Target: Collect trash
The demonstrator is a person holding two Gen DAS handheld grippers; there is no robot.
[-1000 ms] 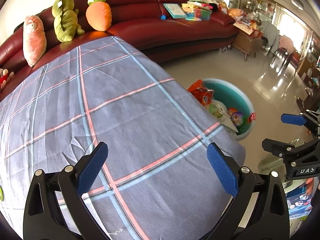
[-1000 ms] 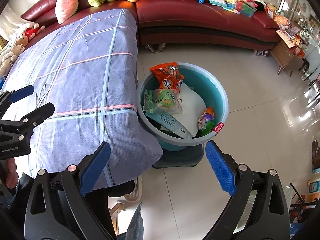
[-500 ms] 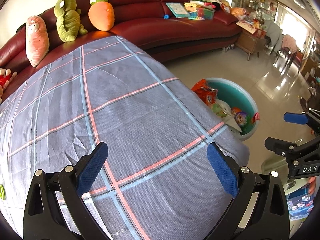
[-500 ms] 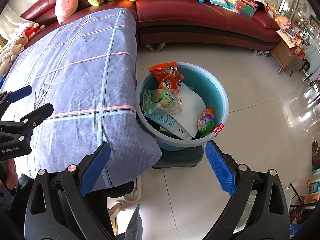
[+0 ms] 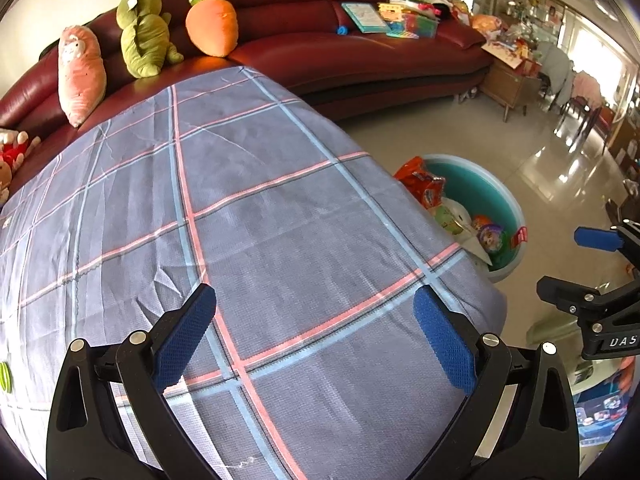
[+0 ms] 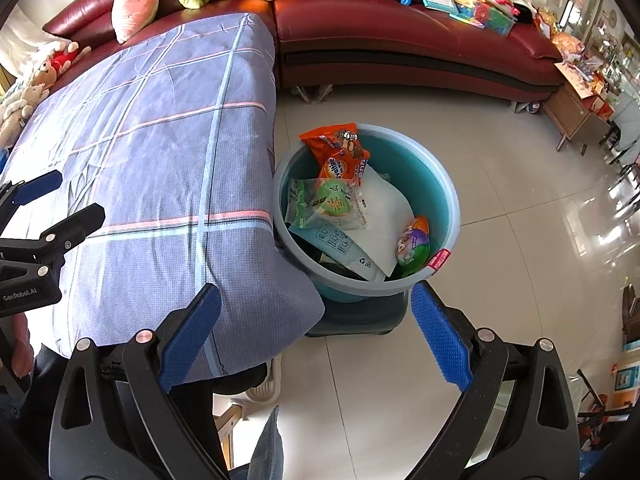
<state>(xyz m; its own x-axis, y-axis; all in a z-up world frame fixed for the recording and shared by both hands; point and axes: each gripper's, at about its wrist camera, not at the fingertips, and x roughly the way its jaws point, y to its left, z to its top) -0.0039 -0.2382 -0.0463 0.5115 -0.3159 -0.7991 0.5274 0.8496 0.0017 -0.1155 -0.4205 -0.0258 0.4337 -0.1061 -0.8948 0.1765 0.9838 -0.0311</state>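
Observation:
A teal bucket (image 6: 448,208) stands on the floor beside the table and holds several wrappers: an orange snack bag (image 6: 340,152), a green packet (image 6: 328,204), a white pouch (image 6: 376,216) and a colourful egg-shaped pack (image 6: 412,244). It also shows in the left wrist view (image 5: 508,208). My right gripper (image 6: 316,320) is open and empty, above the floor just in front of the bucket. My left gripper (image 5: 316,324) is open and empty above the checked tablecloth (image 5: 240,220). A small green thing (image 5: 4,376) lies at the cloth's far left edge.
A red sofa (image 5: 360,52) curves behind the table, with plush toys (image 5: 144,36) and books (image 5: 364,16) on it. A wooden side table (image 5: 508,80) stands at the right. The tiled floor (image 6: 500,160) surrounds the bucket.
The left gripper's view has shifted slightly, with the bucket now a little further right. The right gripper has hardly moved. Both stay open.

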